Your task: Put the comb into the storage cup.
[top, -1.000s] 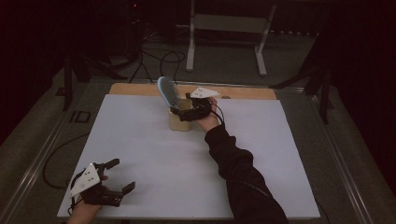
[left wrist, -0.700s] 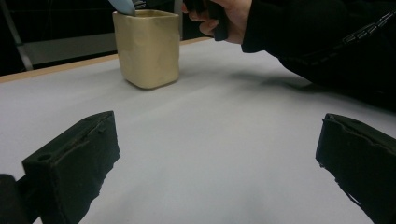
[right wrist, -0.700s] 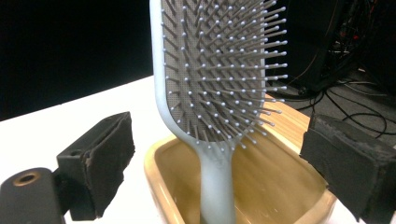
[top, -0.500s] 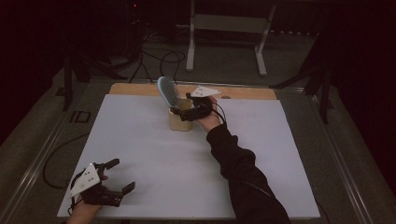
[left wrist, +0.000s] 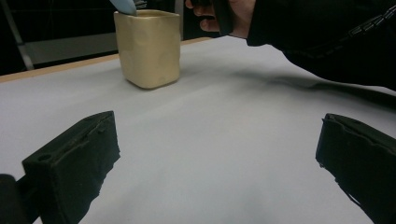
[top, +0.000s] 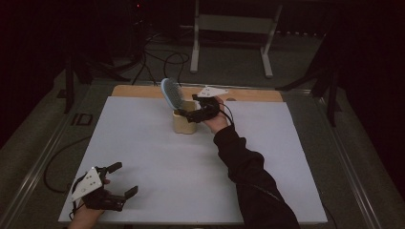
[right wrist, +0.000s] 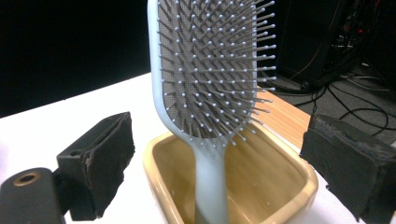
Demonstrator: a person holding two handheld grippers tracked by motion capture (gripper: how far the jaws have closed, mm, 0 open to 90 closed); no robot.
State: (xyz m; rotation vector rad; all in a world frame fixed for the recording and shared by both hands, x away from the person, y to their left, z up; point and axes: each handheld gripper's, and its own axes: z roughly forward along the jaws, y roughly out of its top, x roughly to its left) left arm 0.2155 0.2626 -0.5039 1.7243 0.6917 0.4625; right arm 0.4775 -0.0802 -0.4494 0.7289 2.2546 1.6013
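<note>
A pale blue hairbrush (top: 171, 93) (right wrist: 210, 74) stands handle-down in a cream square cup (top: 184, 122) (left wrist: 148, 46) (right wrist: 280, 186) at the back middle of the white table (top: 157, 162). My right gripper (top: 190, 114) (right wrist: 219, 172) is at the cup, open, its jaws standing wide on either side of the brush and cup rim without touching them. My left gripper (top: 122, 180) (left wrist: 215, 158) rests open near the table's front left corner, nothing between its jaws, far from the cup.
A wooden strip (top: 258, 94) runs along the table's far edge. Behind it stand a metal stand (top: 231, 24) and cables (top: 162, 57) on the dark floor. A person's dark sleeve (top: 248, 176) (left wrist: 327, 37) crosses the table's right-middle.
The right gripper has shifted slightly at the cup; the brush stays leaning in it. The left gripper has not moved.
</note>
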